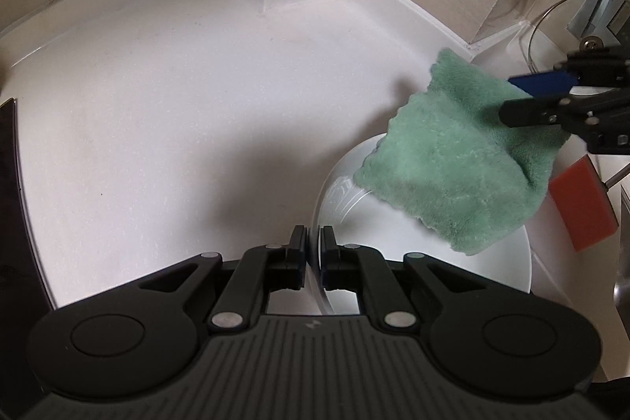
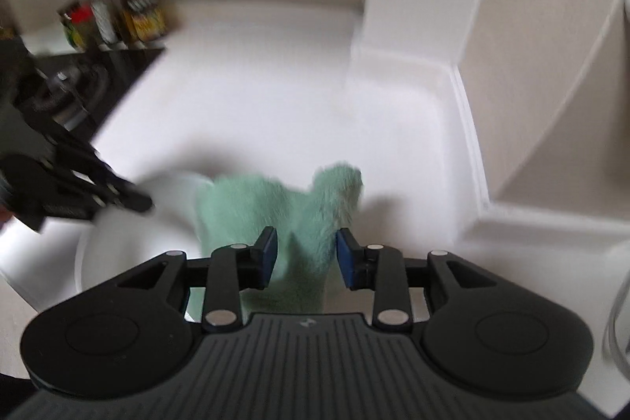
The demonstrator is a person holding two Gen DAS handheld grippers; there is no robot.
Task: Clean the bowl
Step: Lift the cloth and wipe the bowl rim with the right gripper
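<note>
The round white ceramic bowl [image 1: 488, 262] sits on the glossy white surface [image 1: 157, 105], its rim pinched by the left tongs [image 1: 314, 247], angled steeply down. The right tongs [image 2: 307, 254] stand open around a fluffy green cloth [image 1: 464, 160] draped over the bowl, beside beige walls.

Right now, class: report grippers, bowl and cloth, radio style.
Left gripper shut on white bowl rim. Right gripper open, green cloth between its jaws, draped over bowl. Nothing blocking.
</note>
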